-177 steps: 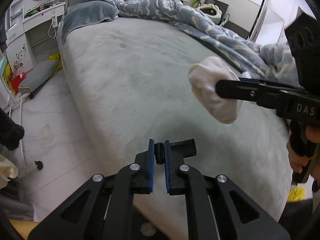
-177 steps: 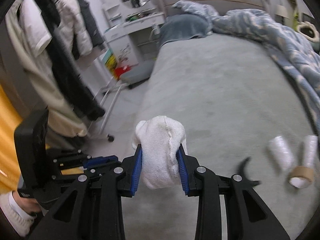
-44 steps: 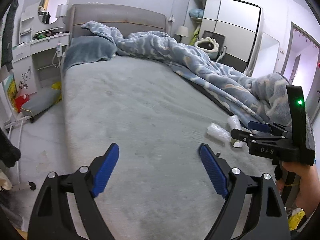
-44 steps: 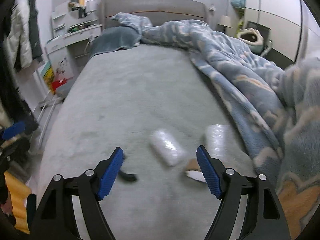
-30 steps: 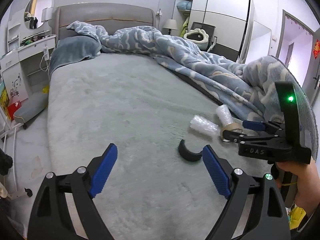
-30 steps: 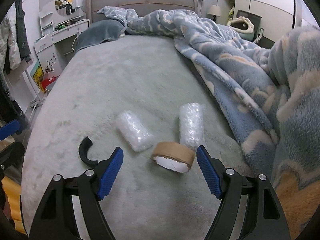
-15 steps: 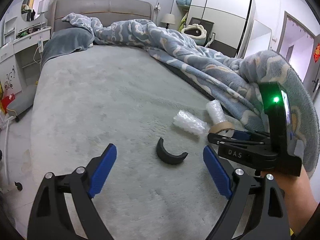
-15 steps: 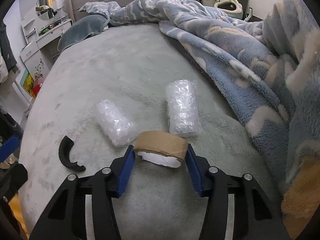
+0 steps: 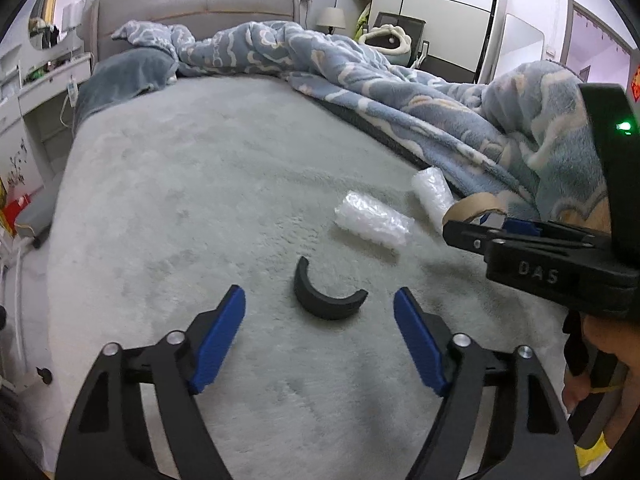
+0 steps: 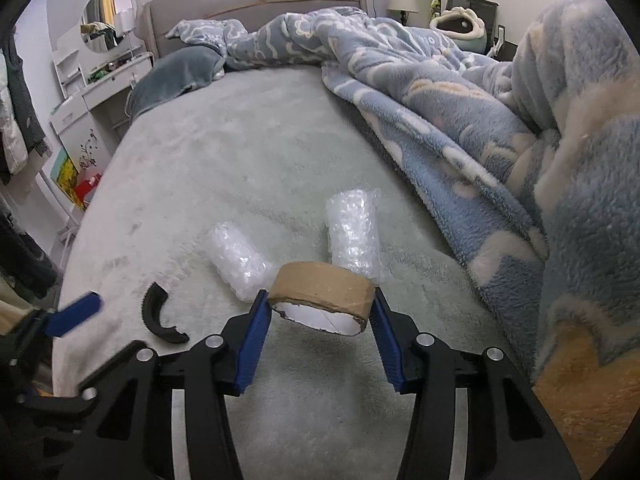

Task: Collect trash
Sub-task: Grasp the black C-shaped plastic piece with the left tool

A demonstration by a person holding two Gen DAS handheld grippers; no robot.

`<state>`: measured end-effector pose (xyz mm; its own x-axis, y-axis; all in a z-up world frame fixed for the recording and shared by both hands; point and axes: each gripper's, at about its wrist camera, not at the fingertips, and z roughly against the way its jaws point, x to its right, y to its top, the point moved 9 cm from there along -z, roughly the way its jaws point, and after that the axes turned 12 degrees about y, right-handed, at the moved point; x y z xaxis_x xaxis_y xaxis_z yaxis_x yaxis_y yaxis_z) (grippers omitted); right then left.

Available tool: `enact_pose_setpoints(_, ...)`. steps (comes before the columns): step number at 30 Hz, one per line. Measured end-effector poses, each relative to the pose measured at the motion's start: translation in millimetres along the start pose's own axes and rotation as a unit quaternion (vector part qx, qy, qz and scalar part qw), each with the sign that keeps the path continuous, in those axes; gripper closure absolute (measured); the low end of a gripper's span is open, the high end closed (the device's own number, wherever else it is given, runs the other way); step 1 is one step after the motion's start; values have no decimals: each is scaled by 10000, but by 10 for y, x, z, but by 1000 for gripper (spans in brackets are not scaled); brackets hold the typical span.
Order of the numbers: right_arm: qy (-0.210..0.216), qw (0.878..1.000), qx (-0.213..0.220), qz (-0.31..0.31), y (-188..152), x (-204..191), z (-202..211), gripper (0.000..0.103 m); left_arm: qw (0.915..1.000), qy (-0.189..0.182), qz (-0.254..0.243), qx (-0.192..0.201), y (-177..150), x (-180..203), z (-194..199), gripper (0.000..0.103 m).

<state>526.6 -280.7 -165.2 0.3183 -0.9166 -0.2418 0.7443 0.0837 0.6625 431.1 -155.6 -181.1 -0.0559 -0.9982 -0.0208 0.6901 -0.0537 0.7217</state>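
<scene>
My right gripper (image 10: 320, 312) is shut on a brown cardboard tape core (image 10: 324, 294) and holds it just above the grey bed. The core also shows in the left wrist view (image 9: 474, 208), at the tips of the right gripper (image 9: 460, 228). My left gripper (image 9: 320, 320) is open and empty, its pads on either side of a black curved plastic piece (image 9: 326, 294) lying on the bed. That piece also shows in the right wrist view (image 10: 160, 316). Two bubble-wrap rolls lie beyond, one on the left (image 9: 374, 224) (image 10: 240, 260) and one on the right (image 9: 434, 194) (image 10: 352, 236).
A rumpled blue patterned blanket (image 10: 480, 120) covers the bed's right side and rises high at the near right. A grey pillow (image 9: 128, 72) lies by the headboard. A white dresser (image 10: 92, 92) and hanging clothes (image 10: 16, 128) stand left of the bed. A wardrobe (image 9: 440, 12) stands at the back right.
My right gripper has closed on the tape core and lifted it slightly. My left gripper has moved closer over the black curved piece, still open.
</scene>
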Motion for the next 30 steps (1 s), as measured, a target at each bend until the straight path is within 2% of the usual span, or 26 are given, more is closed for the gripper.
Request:
enact_pose_setpoints(3, 89, 9999, 63, 13, 13, -5, 41, 52, 9999, 35, -52, -84, -27, 58, -76, 32)
enact_pose_setpoints(5, 144, 9999, 95, 11, 17, -11, 71, 52, 9998, 16, -37, -203, -60, 92, -147, 41)
enact_pose_setpoints(10, 303, 9994, 144, -52, 23, -60, 135, 52, 9987, 236, -187, -399, -139, 144, -279, 50)
enact_pose_setpoints(18, 462, 9988, 175, -30, 56, -121, 177, 52, 9989, 280, -79, -358, -115, 134, -305, 51)
enact_pose_setpoints(20, 468, 9988, 167, -20, 50, -130, 178, 52, 9990, 253, -36, -358, -102, 129, -316, 56)
enact_pose_setpoints(30, 515, 9986, 127, 33, 57, -250, 167, 52, 9997, 74, 79, -200, -65, 87, -186, 61)
